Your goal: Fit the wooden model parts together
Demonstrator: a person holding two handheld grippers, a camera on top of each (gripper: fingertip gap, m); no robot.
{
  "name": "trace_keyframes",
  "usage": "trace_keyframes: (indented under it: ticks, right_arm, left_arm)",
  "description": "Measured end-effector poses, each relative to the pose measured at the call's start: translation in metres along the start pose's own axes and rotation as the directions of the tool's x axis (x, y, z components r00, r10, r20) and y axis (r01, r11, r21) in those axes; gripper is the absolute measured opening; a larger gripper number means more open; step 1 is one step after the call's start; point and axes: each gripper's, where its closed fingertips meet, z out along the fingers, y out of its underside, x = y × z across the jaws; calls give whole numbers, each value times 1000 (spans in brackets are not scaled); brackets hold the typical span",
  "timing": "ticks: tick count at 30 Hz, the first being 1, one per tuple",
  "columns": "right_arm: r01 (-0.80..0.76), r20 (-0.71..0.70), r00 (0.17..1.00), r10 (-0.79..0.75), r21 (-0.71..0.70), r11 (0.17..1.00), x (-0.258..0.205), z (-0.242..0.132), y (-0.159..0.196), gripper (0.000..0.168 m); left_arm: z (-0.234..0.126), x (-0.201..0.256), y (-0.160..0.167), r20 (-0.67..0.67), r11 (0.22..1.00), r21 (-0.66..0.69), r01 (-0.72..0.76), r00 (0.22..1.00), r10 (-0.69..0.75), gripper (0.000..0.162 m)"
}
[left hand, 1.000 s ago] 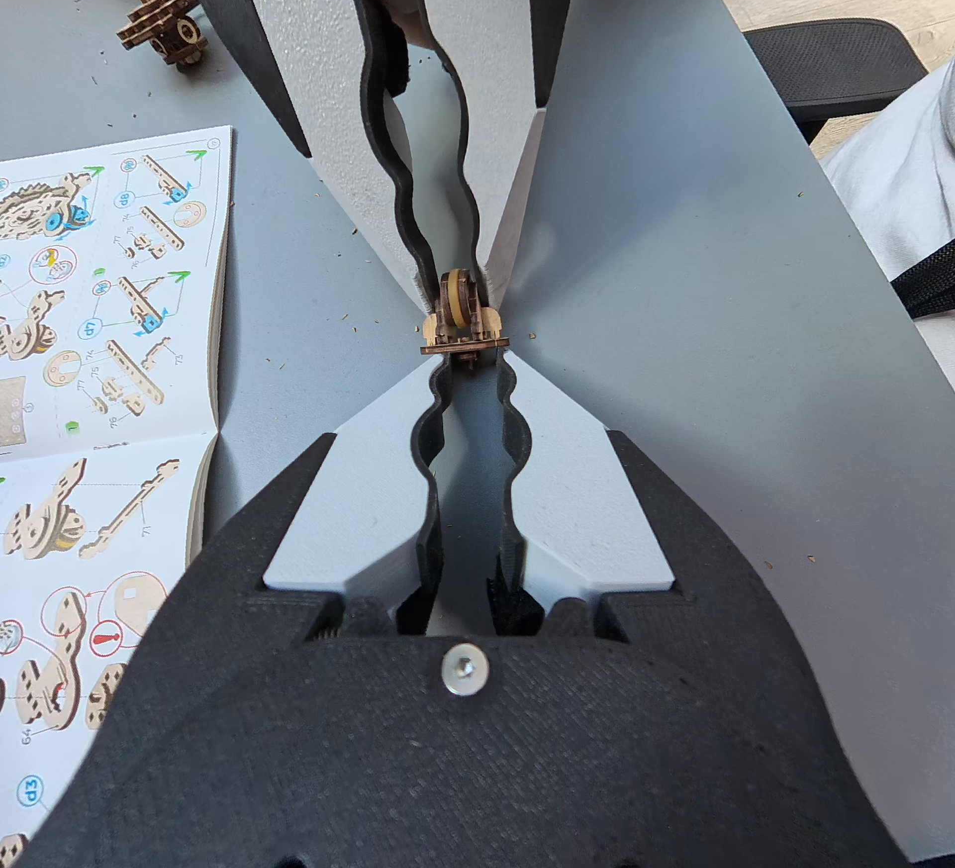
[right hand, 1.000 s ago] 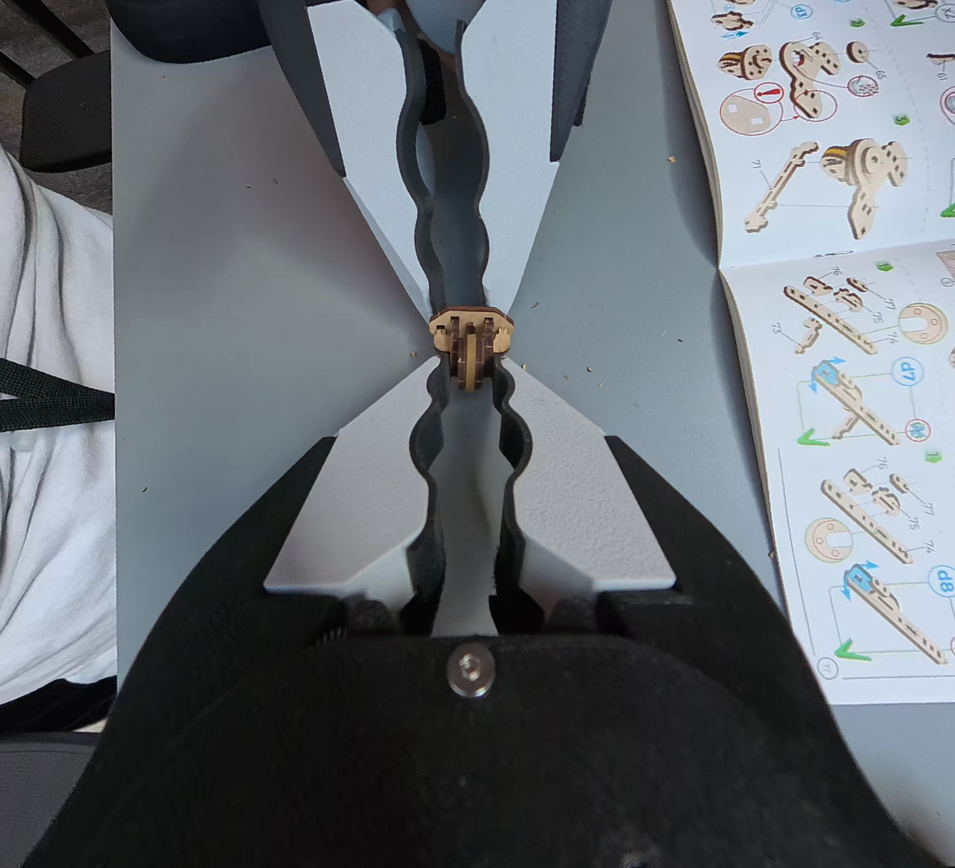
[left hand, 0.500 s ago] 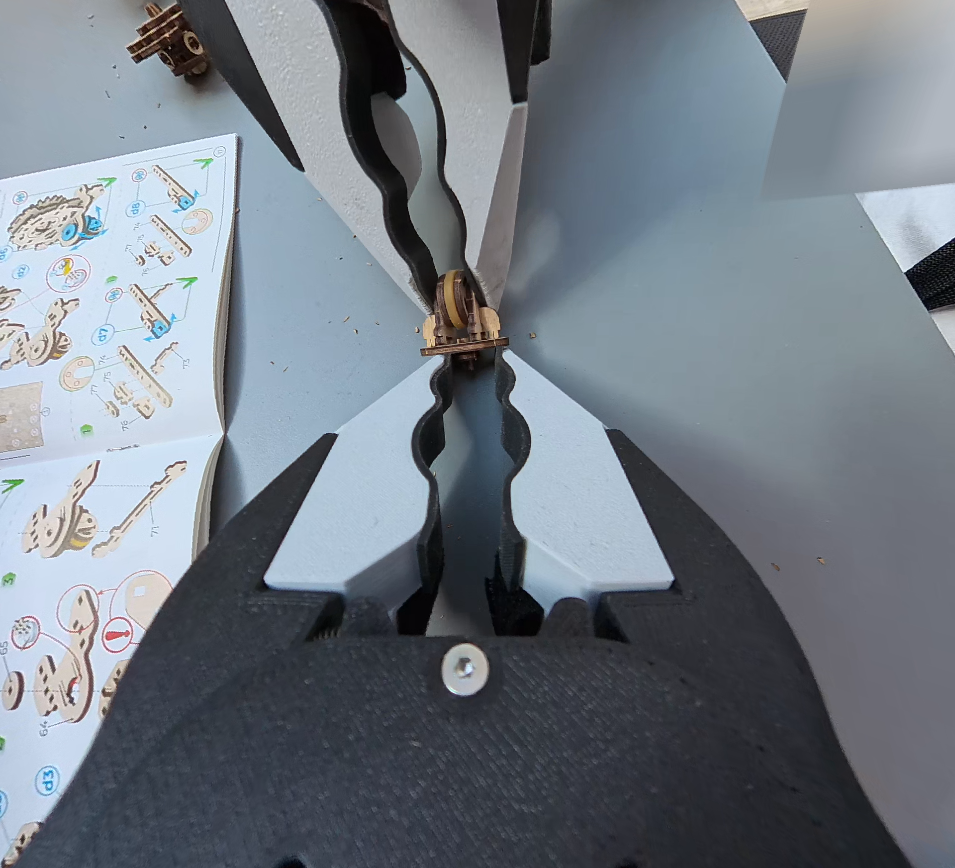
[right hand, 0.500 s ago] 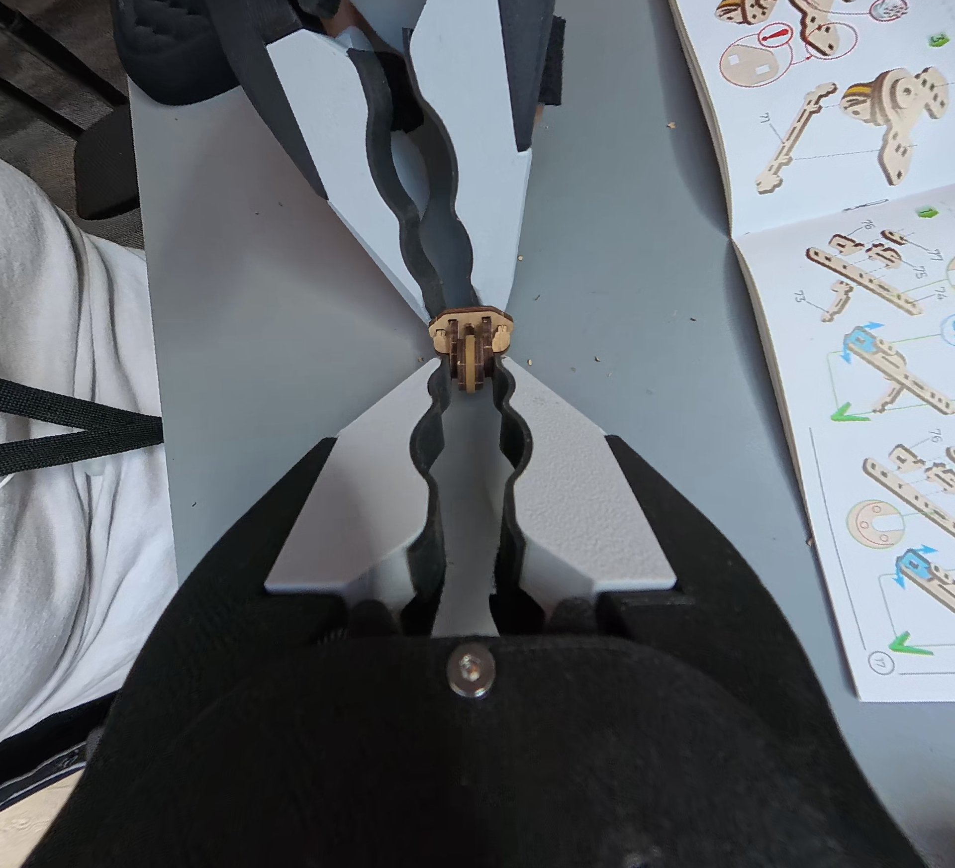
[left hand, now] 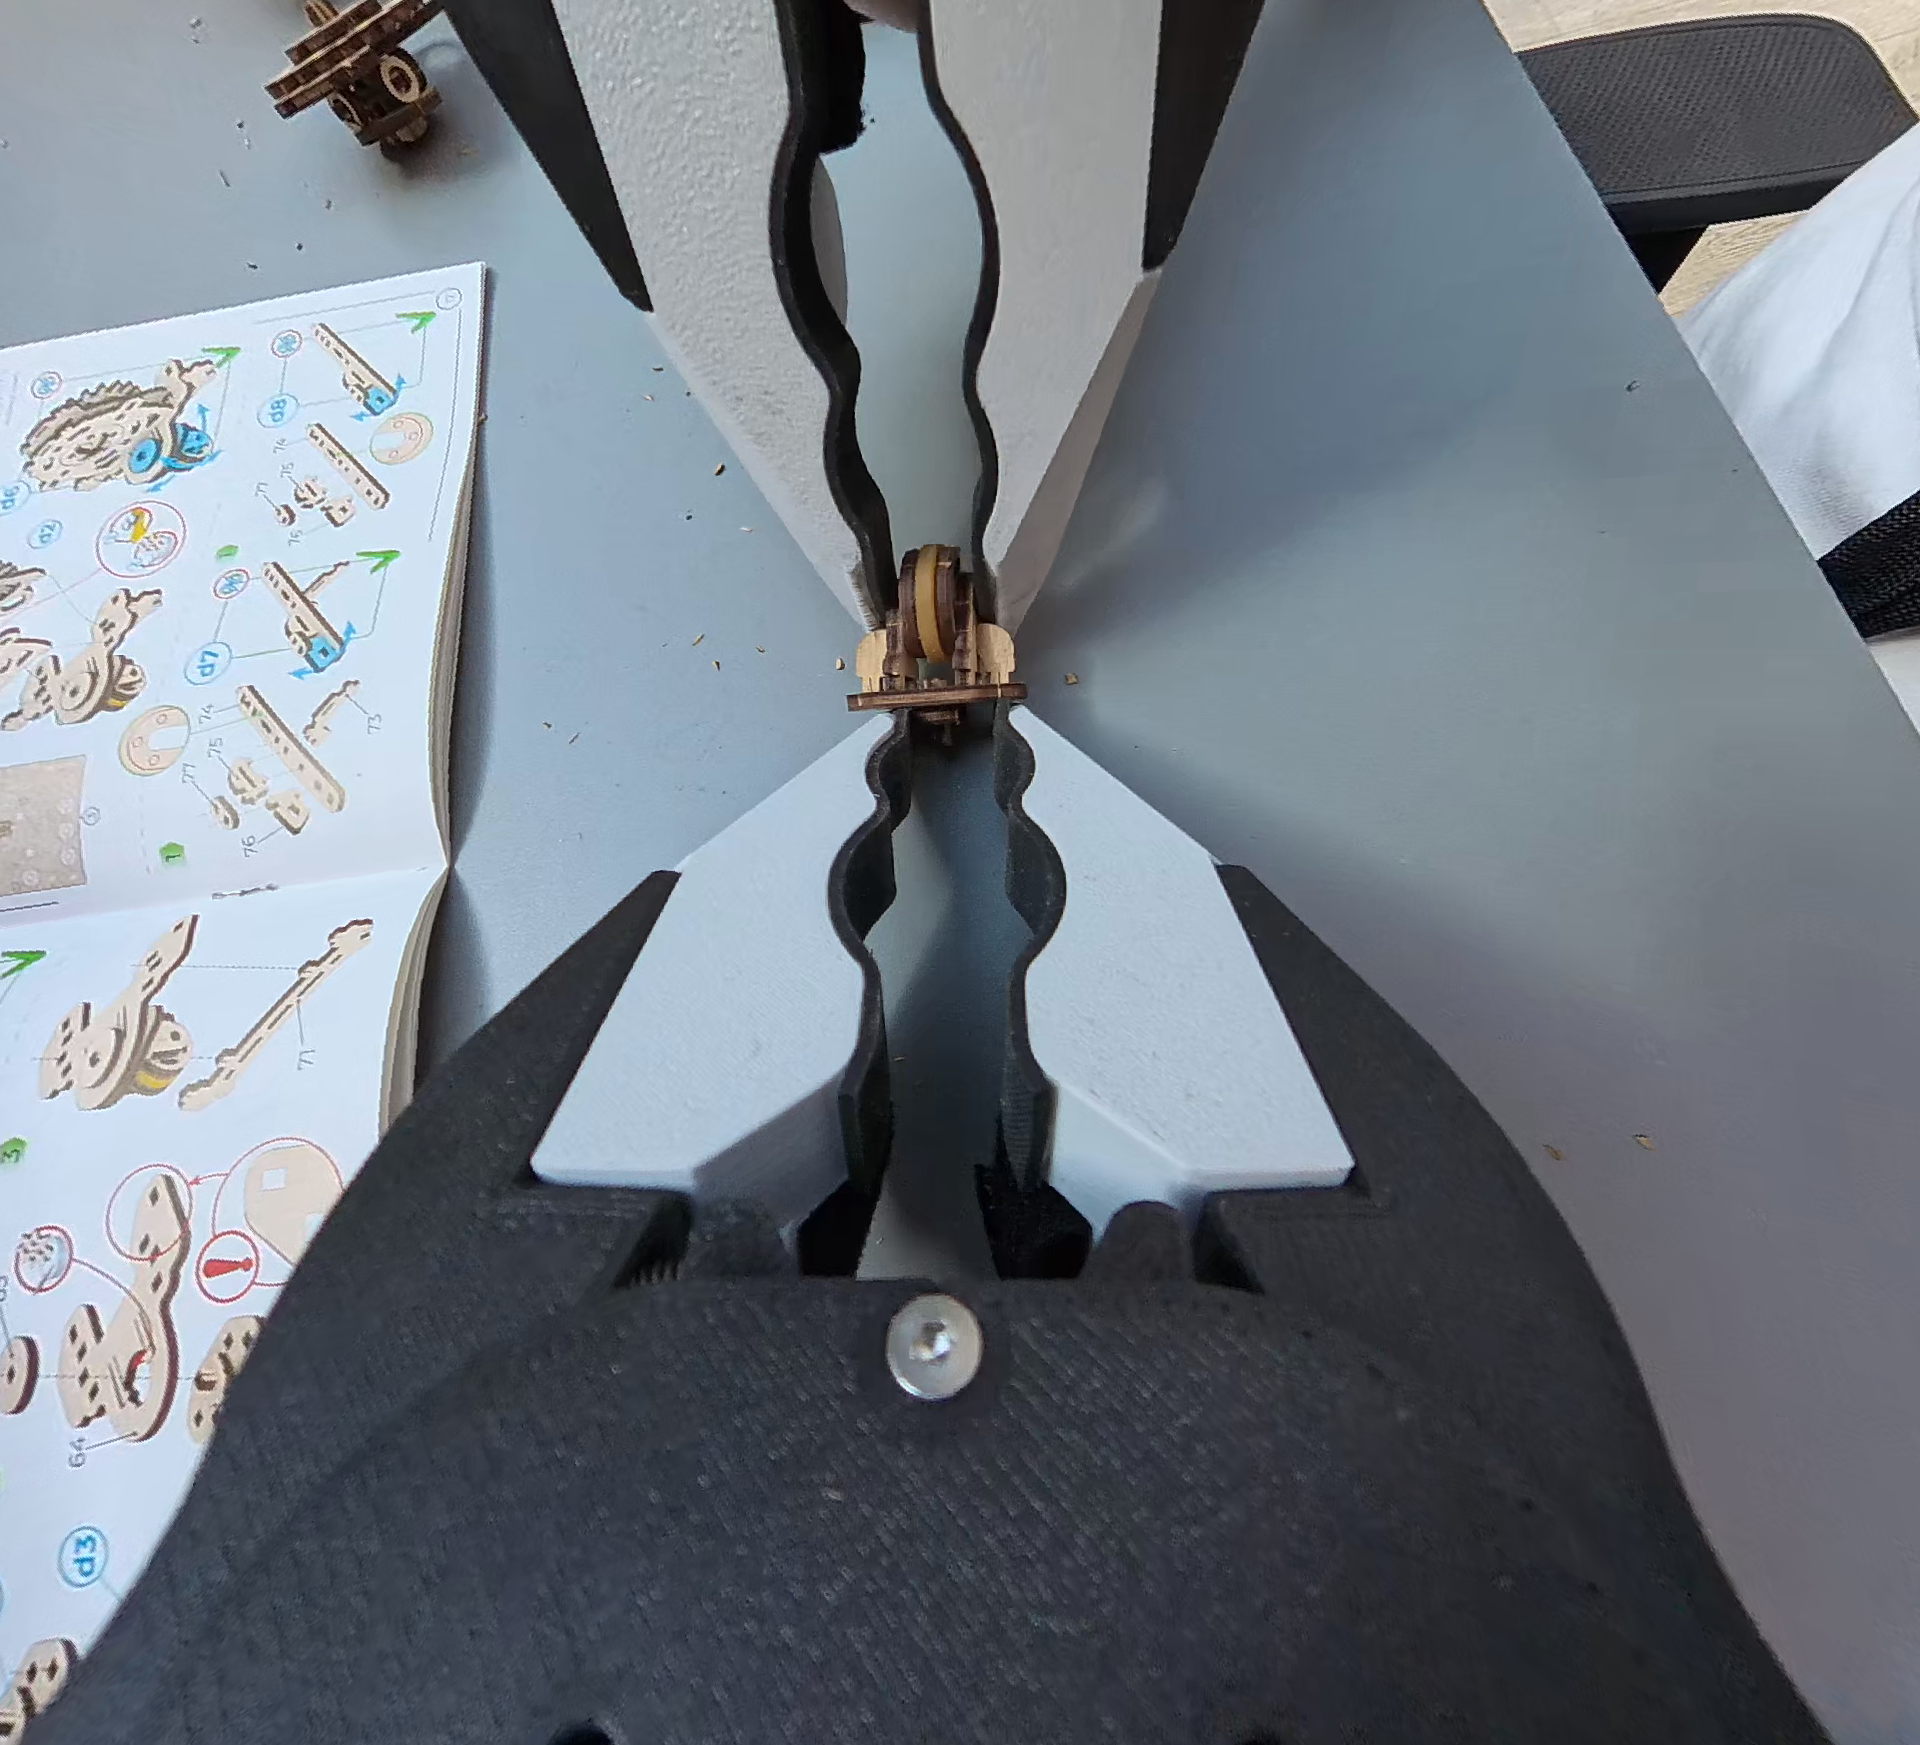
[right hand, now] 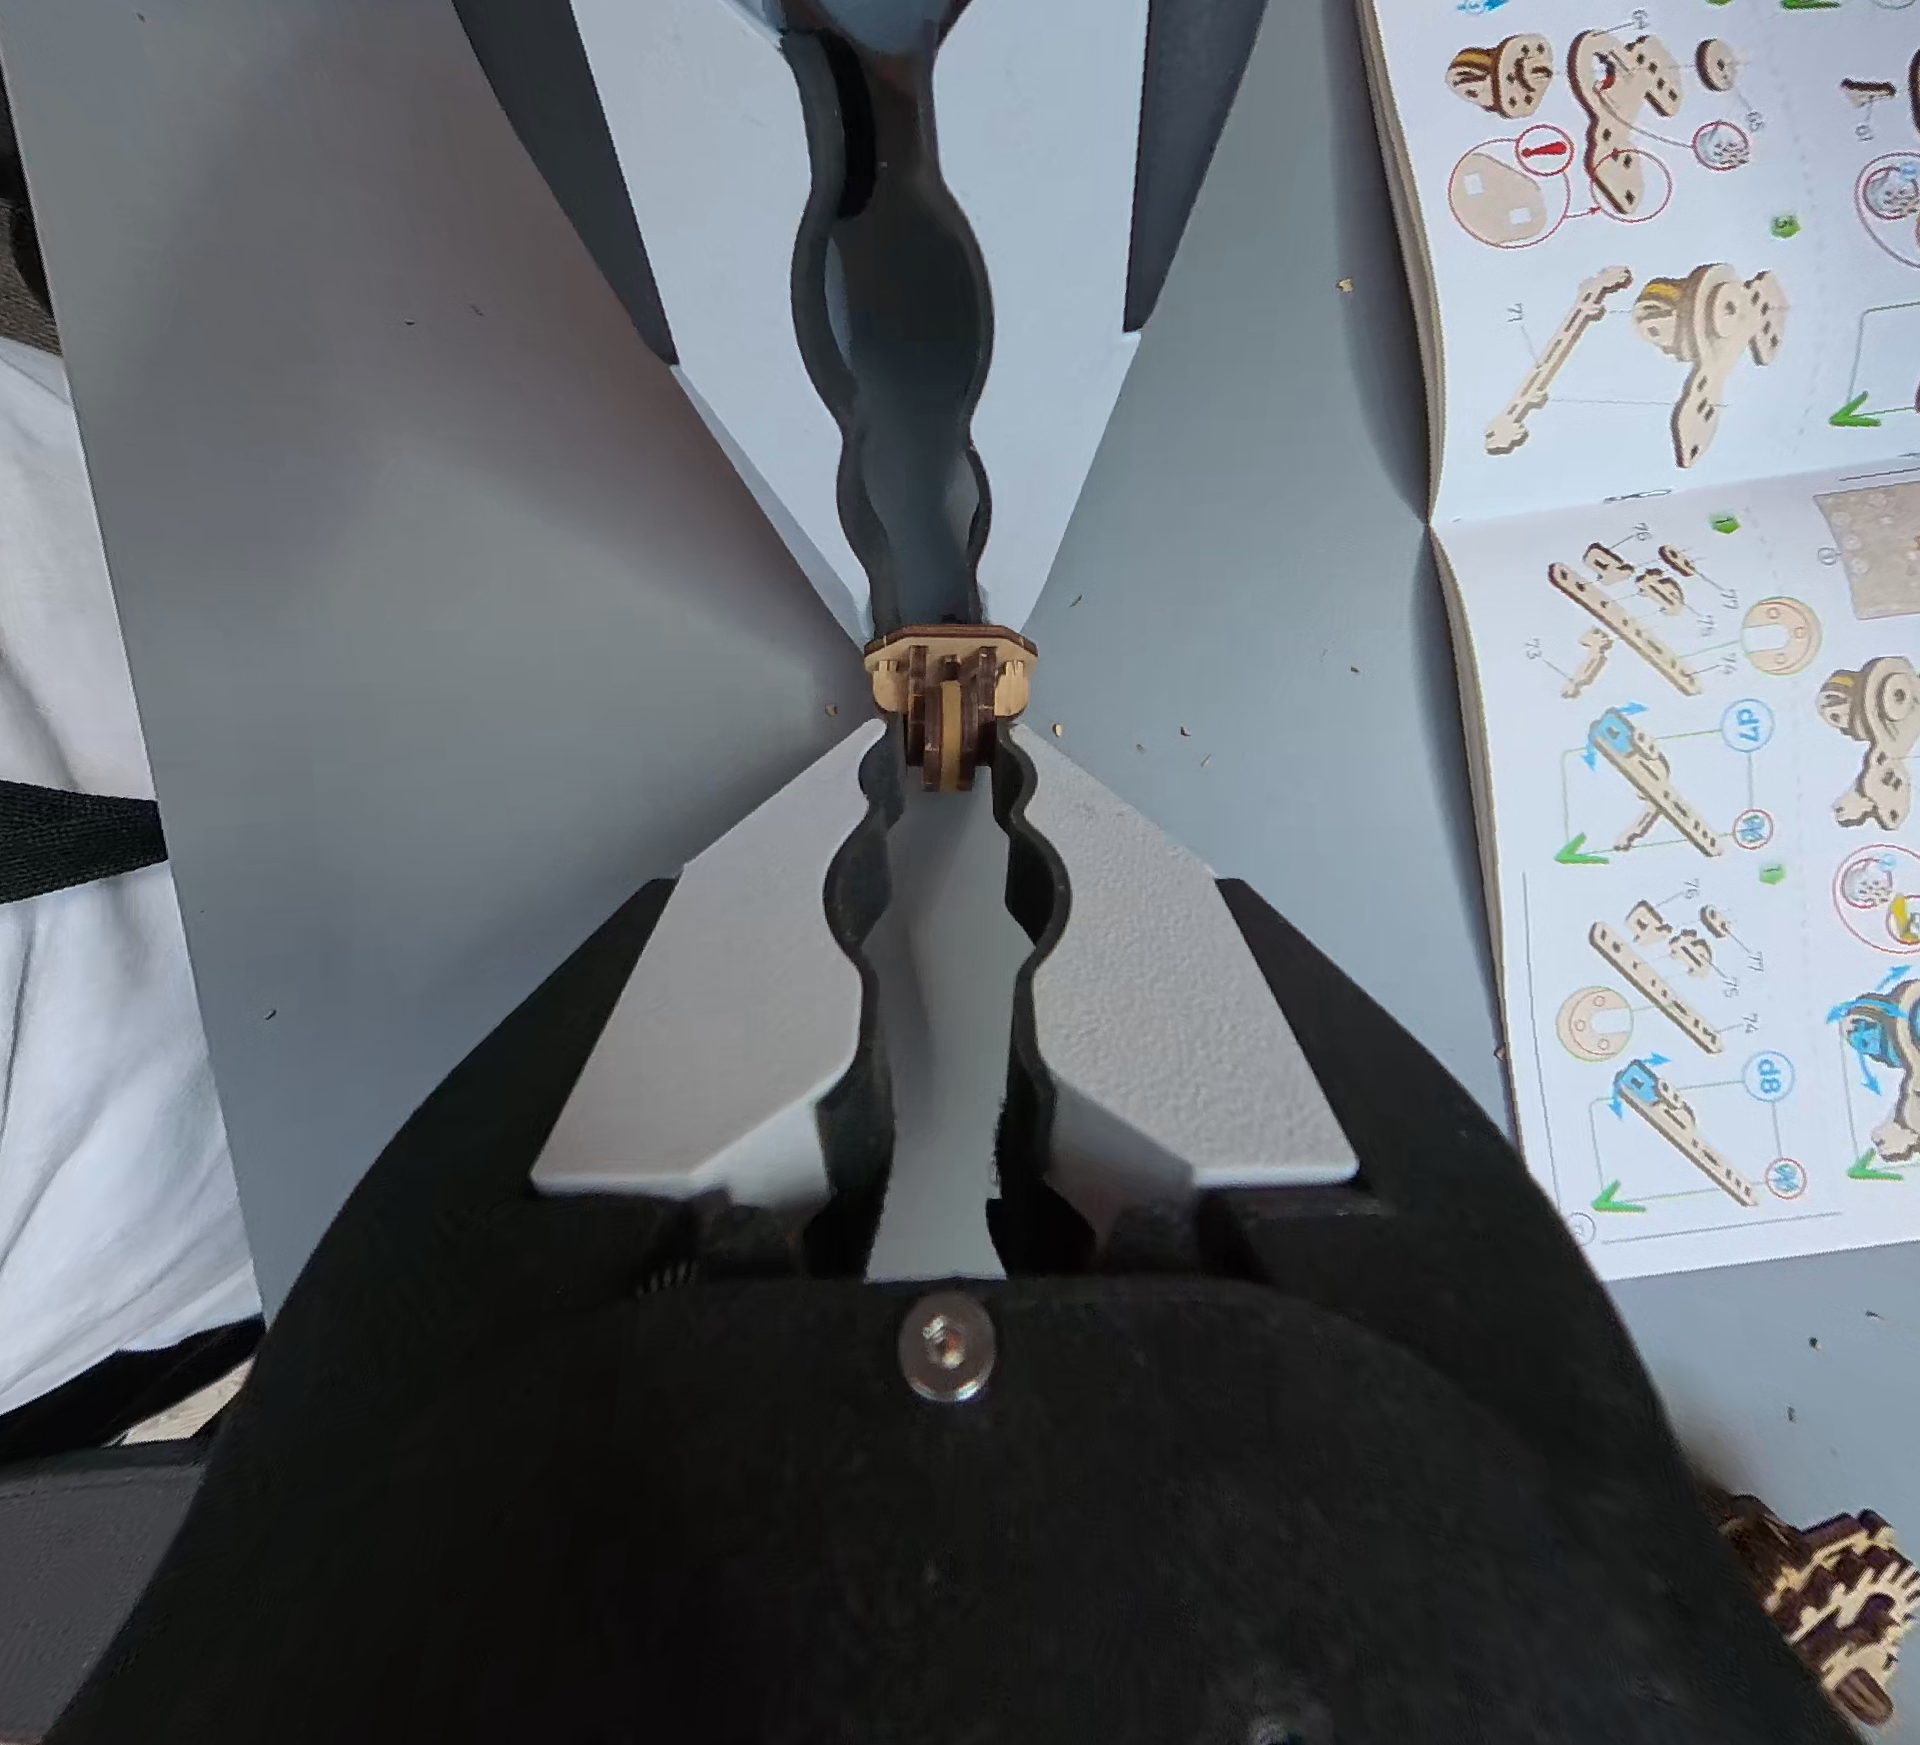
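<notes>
Wooden model part, small plate-and-wheel piece, is pinched tip-to-tip between my two hand-held grippers above the grey table. My left hand-held gripper is clamped narrow on the plate end, my right hand-held gripper clamped narrow on the wheel end. Open instruction booklet lies flat on the table beside them; another wooden assembly sits farther along the table, apart from the booklet.
</notes>
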Motion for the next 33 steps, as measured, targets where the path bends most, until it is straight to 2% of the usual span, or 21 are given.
trace_keyframes:
  ticks: [5, 13, 15, 20, 27, 33]
  right_arm:
    - [-57, 37, 998, 58, -35, 998, 0, 0, -1, 13]
    - [-127, 0, 992, 128, -112, 986, 0, 1, -1, 12]
    - [-103, -11, 995, 102, -118, 988, 0, 1, -1, 13]
    - [69, -6, 998, -70, -95, 993, 0, 1, 0, 14]
    - [49, 6, 999, -49, 61, 997, 0, 0, -3, 14]
    - [58, -3, 998, -58, 21, 998, -1, -1, 0, 14]
  left_arm:
    - [0, 0, 0, 2, 1000, -2, 6, 1000, -6, 12]
    - [0, 0, -1, 0, 999, -4, 36, 999, -36, 12]
    - [0, 0, 0, -1, 999, -4, 38, 999, -38, 12]
    - [0, 0, 0, 14, 1000, -3, 13, 1000, -13, 12]
    - [0, 1, -1, 44, 999, -1, -33, 999, 33, 12]
    - [1, 1, -2, 65, 998, -1, -70, 995, 69, 12]
